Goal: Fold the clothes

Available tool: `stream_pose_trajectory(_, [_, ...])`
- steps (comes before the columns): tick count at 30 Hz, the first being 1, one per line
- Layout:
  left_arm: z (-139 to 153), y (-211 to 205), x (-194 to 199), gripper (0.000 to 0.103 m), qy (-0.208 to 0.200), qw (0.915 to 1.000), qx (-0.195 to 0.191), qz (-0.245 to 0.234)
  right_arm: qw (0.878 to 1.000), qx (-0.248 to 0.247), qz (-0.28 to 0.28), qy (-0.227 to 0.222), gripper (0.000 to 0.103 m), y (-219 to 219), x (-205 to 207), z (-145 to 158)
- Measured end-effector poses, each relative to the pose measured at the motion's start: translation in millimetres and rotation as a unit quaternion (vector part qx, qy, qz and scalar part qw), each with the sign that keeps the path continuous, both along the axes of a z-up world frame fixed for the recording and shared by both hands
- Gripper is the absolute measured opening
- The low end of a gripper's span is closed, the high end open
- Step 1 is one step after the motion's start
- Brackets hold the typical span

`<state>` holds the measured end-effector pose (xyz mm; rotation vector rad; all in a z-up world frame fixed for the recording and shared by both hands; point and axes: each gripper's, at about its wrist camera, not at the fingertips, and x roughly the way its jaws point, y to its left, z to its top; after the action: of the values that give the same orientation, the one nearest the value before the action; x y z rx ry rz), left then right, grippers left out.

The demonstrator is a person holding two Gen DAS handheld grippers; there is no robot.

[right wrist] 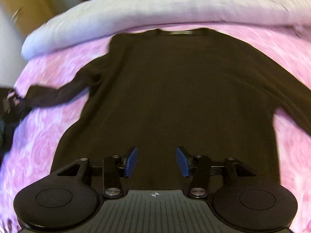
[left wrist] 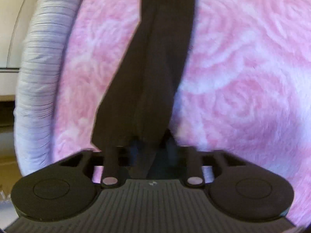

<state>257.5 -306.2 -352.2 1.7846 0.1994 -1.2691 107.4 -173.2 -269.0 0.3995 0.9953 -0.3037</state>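
Dark brown long-sleeved knit top lies flat on the pink bedcover, neck far side, one sleeve stretched out taut & off the bed w/ cuff lifted.

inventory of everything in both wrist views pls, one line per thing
Dark brown long-sleeved knit top: one, spread flat on the blanket, collar at the far edge.
Sleeve of that top: one, dark brown, runs from the left gripper.
Pink fluffy rose-pattern blanket: one, under the top.
Pale lilac-grey quilt: one, along the blanket's far edge.
Left gripper: one, black, shut on the sleeve.
Right gripper: one, black with blue pads, open above the hem, holding nothing.
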Motion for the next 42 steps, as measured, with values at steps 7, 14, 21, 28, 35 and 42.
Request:
stream_pose_trajectory(7, [62.1,60.9,16.9,0.003,-0.096,0.9817,-0.156,0.052,1.000,-0.003,0.017,0.015,0.049,21.6,22.6,-5.3])
stream_pose_trajectory(14, [26.4,147.4,1.7,0.012,-0.084,0.9920,-0.019,0.092,0.999,0.024,-0.005,0.030,0.049,20.5,22.3,-9.6])
stream_pose_trajectory(21, [75.8,143.8,44.5,0.032,0.056,0.9501,-0.138,0.274,0.998,0.024,-0.011,0.057,0.049,18.4,9.0,-8.2])
stream_pose_trajectory(28, [79.2,60.2,119.9,0.032,0.216,0.8942,-0.178,0.349,0.996,0.020,-0.028,0.085,0.049,22.4,-2.5,-11.5])
stream_pose_trajectory(35, [47.0,11.5,151.2,0.033,0.254,0.8970,-0.138,0.334,0.994,0.012,-0.045,0.096,0.050,29.0,-17.9,-10.7])
stream_pose_trajectory(42, [39.1,13.6,148.1,0.000,0.277,0.9093,-0.079,0.300,0.993,0.012,-0.065,0.103,0.050,29.4,-24.8,-12.3])
